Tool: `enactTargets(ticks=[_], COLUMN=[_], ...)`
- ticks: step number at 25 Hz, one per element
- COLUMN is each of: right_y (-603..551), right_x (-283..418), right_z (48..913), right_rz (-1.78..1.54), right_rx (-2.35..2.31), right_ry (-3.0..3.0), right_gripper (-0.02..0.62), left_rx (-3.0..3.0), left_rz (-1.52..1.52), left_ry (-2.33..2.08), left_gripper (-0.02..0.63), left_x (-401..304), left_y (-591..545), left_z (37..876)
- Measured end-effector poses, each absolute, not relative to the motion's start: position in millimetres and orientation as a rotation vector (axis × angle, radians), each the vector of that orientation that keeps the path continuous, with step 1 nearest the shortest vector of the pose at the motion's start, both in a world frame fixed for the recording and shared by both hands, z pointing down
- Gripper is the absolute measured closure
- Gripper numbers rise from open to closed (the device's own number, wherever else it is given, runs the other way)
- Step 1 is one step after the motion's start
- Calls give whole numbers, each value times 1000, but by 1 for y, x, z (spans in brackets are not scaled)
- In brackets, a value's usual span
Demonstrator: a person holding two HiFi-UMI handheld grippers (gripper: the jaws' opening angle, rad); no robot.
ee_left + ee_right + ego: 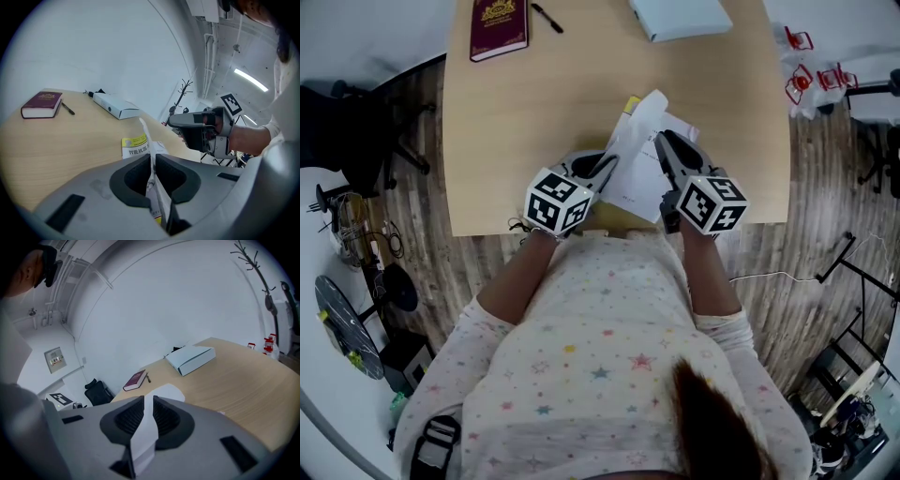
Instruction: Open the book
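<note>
A thin booklet (pixel 639 141) with a yellow-and-white cover (pixel 135 146) lies near the table's front edge, its leaves lifted and spread. My left gripper (pixel 606 169) is shut on a few of its leaves, which stand on edge between the pads (pixel 151 164). From the right side, my right gripper (pixel 662 150) is shut on one white page (pixel 161 393) that curls up past its jaws (pixel 148 405). In the left gripper view the right gripper (pixel 197 129) hangs close by, to the right. A closed maroon book (pixel 498 26) lies at the far left of the table.
The light wooden table (pixel 534 122) also carries a black pen (pixel 547 17) beside the maroon book and a white box (pixel 680 16) at the far edge. Red clips (pixel 811 75) lie on the floor to the right. A dark office chair (pixel 96 391) stands off the left side.
</note>
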State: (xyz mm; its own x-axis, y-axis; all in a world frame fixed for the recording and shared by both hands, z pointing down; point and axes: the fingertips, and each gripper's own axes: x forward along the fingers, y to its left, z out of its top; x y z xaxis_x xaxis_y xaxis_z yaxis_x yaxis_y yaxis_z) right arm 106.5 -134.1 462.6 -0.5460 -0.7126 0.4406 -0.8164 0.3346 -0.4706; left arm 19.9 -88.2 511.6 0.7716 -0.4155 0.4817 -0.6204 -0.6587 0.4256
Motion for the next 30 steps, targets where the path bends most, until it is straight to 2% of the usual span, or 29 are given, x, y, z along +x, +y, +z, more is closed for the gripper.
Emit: enactTargets(ticks=[30], right_y=[-108], right_x=[128], right_z=[430], right_rz=[871], right_rx=[1521], right_ry=[-2446], right_gripper=[558], left_rx=[2368], left_rz=[483], left_ry=[-1036], left_gripper=[566], left_x=[-60], left_y=[-119], left_z=[506])
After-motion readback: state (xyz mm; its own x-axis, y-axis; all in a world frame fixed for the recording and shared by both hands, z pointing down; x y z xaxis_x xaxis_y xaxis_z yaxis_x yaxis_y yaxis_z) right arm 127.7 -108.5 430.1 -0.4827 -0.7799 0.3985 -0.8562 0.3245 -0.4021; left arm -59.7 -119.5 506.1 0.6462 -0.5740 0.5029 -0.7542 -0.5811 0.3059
